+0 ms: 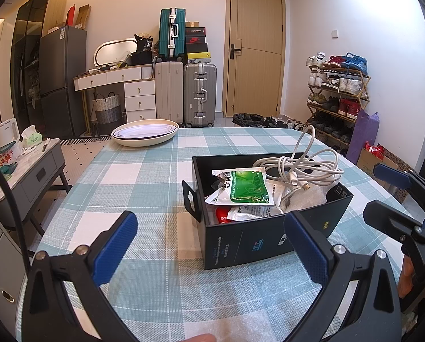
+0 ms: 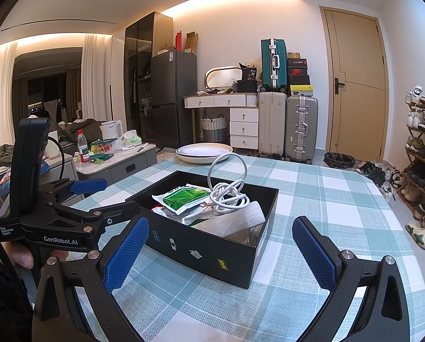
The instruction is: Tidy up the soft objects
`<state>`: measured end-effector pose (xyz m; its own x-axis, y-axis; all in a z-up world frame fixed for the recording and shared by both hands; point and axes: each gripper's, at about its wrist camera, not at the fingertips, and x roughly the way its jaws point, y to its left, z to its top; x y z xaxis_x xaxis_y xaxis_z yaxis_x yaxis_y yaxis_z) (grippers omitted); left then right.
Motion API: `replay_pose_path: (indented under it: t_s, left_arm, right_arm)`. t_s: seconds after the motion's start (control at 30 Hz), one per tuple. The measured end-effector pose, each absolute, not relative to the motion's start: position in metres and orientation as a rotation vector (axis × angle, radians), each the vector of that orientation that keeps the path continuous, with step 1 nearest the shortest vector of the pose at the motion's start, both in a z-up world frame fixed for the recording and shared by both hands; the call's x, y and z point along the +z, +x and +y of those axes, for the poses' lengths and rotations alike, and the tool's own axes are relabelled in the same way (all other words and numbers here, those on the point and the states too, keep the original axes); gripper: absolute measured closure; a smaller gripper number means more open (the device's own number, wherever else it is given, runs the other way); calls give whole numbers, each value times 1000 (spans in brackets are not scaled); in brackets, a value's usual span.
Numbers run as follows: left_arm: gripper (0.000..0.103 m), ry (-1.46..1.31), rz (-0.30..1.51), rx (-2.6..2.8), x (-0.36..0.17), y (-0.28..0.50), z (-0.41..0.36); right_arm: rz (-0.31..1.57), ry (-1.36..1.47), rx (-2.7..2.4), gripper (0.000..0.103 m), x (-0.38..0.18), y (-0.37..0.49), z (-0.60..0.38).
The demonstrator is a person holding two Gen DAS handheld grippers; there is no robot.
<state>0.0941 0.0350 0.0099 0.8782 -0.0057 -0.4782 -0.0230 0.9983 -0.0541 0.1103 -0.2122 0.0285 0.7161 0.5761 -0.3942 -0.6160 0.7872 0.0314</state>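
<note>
A black open box [image 1: 255, 242] [image 2: 209, 250] stands on the checked tablecloth. Inside lie a green-and-white packet [image 1: 246, 189] [image 2: 183, 198], a coiled white cable [image 1: 303, 168] [image 2: 229, 196], a sheet of white foam [image 2: 235, 222] [image 1: 309, 196] and something red [image 1: 222, 215] half buried. My left gripper [image 1: 209, 242] is open just in front of the box, its right finger over the box's front wall. My right gripper [image 2: 221, 250] is open too, nothing between its pads, near the box's corner. The right gripper [image 1: 394, 196] shows at the right edge of the left wrist view.
A stack of cream plates [image 1: 145, 132] [image 2: 203, 152] sits at the table's far edge. A grey side table [image 1: 27, 171] with a kettle, bottle and clutter stands left. Suitcases [image 1: 199, 94], a drawer desk and a shoe rack [image 1: 337, 91] line the far wall.
</note>
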Motion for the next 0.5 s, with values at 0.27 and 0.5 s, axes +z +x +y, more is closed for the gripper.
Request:
replay_pose_path:
  t_s: [0.27, 0.5]
  left_arm:
    - [0, -59, 499, 9, 10, 94, 35]
    - [0, -54, 494, 9, 10, 94, 35]
  right_arm:
    - [401, -105, 661, 0, 28, 110, -212]
    - [400, -105, 661, 0, 28, 110, -212]
